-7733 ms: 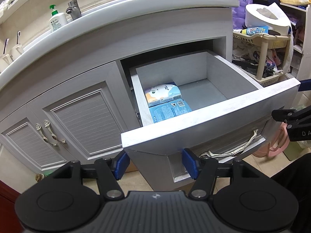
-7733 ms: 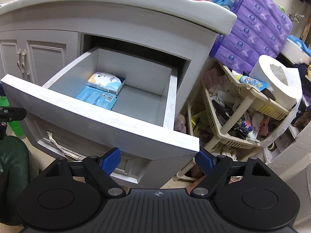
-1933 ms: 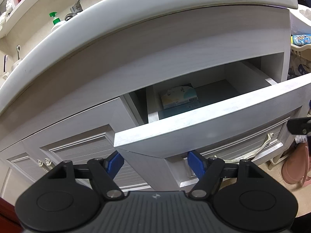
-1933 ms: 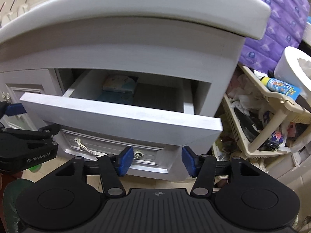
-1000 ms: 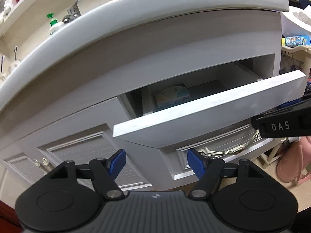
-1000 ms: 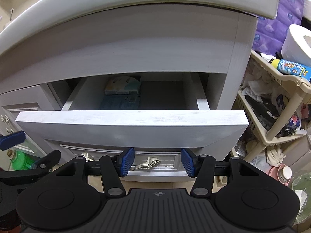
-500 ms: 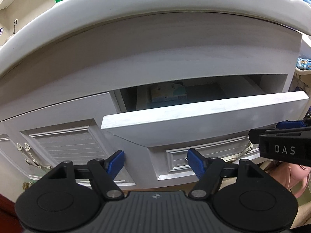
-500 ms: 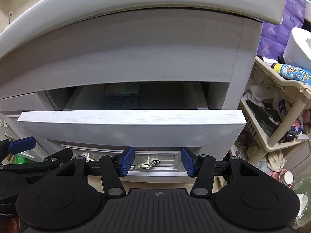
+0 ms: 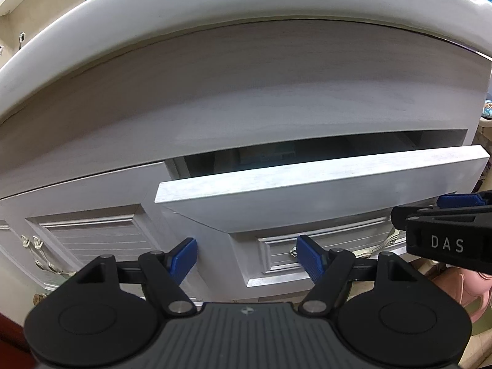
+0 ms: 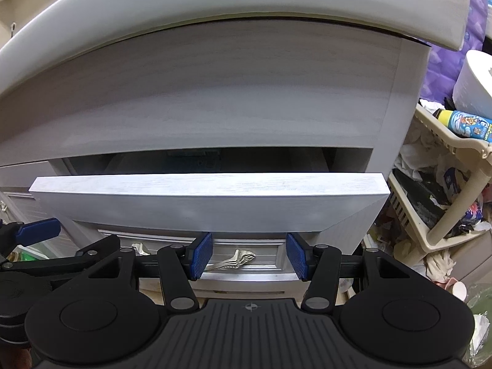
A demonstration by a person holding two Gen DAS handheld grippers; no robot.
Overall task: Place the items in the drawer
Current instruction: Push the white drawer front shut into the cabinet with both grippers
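The grey-white drawer [image 9: 323, 178] [image 10: 209, 187] of the vanity stands only a narrow gap out. Through the gap a pale tissue packet [image 9: 267, 153] and blue packaging [image 10: 196, 156] show dimly in the dark interior. My left gripper [image 9: 247, 258] is open and empty, its blue pads low against the drawer front's left corner. My right gripper [image 10: 249, 259] is open and empty, its pads on either side of the metal handle [image 10: 236, 259] without touching it. The right gripper [image 9: 442, 233] shows at the right edge of the left wrist view, the left gripper [image 10: 37, 233] at the left edge of the right one.
The white counter edge [image 9: 215, 6] overhangs the drawer. Cabinet doors [image 9: 92, 236] with metal handles stand to the left. At the right is a beige plastic rack [image 10: 446, 160] full of clutter, a tissue roll [image 10: 473, 86] and purple packs [image 10: 446, 58].
The drawer has slid inward from wide out to nearly shut, hiding most of the packets. Both grippers followed it toward the cabinet and sank lower, staying open.
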